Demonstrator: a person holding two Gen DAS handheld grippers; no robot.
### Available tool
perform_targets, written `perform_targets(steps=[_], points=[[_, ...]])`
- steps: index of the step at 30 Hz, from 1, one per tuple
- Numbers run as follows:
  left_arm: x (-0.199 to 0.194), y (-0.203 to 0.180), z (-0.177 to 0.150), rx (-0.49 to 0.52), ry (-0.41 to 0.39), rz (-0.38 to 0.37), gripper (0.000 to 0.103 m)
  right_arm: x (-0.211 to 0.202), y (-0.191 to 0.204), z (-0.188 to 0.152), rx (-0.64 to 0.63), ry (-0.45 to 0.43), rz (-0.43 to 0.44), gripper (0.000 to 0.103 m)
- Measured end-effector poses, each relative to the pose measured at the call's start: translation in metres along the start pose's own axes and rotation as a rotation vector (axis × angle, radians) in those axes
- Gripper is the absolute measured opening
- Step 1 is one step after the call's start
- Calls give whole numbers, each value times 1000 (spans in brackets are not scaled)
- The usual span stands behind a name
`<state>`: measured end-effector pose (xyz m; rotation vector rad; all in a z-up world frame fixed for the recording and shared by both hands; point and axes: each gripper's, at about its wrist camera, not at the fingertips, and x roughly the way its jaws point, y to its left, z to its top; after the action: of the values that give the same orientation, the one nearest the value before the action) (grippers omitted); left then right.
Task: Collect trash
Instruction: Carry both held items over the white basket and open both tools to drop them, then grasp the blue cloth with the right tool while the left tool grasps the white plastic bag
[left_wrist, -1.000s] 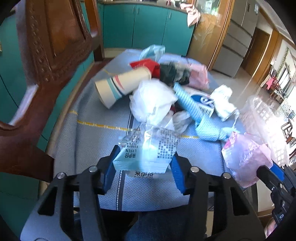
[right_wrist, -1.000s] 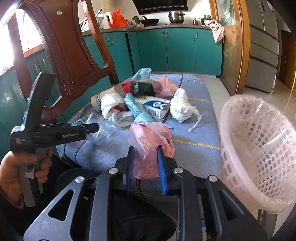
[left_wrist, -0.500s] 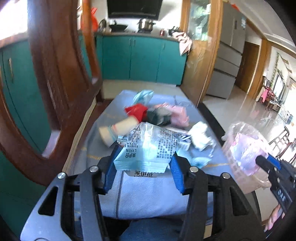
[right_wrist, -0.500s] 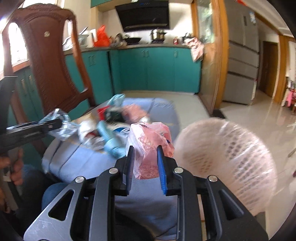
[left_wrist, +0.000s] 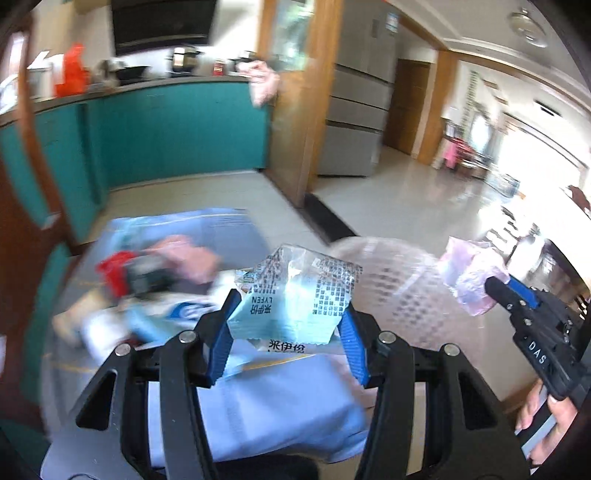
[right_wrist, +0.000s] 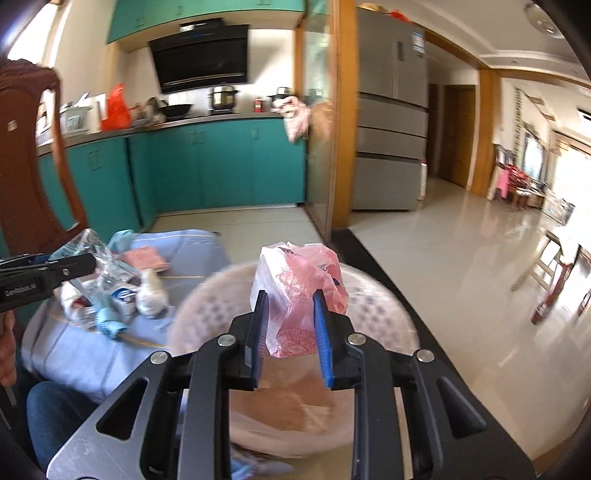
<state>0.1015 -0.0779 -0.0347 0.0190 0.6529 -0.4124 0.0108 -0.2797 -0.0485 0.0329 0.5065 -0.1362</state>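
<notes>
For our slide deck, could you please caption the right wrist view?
Right tool shut on a pink plastic bag above the lined mesh basket.

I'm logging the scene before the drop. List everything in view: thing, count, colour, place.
Clear wrapper: one, pale blue print, in left gripper.
Pink bag: one, in right gripper, over basket.
Basket: one, pale pink mesh, right of the cloth.
Trash pile: several pieces, mixed colours, on cloth; count unclear.
Cloth: one, light blue, under pile.
Chair: one, dark wood, far left.
Cabinets: teal, back wall.
Fridge: one, grey, by doorway.
Left gripper: black, blue pads, shut on wrapper.
Right gripper: same build, shut on bag.
</notes>
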Motion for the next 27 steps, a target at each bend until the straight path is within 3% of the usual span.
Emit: perform_targets(steps=[9,11,17,27], points=[[73,-86,-1,154,69,-77,53,12,-47,-14,71,46,-65,25],[83,-95,-3,179,83,-79,58,16,-49,-16,76,56,-64,25],[84,-104,-3,214,50,-51,78,32,-46,-13,81,78,-39,25],[73,-83,5,206,15,11,83,49,-29,-9,60,100,-7,28]])
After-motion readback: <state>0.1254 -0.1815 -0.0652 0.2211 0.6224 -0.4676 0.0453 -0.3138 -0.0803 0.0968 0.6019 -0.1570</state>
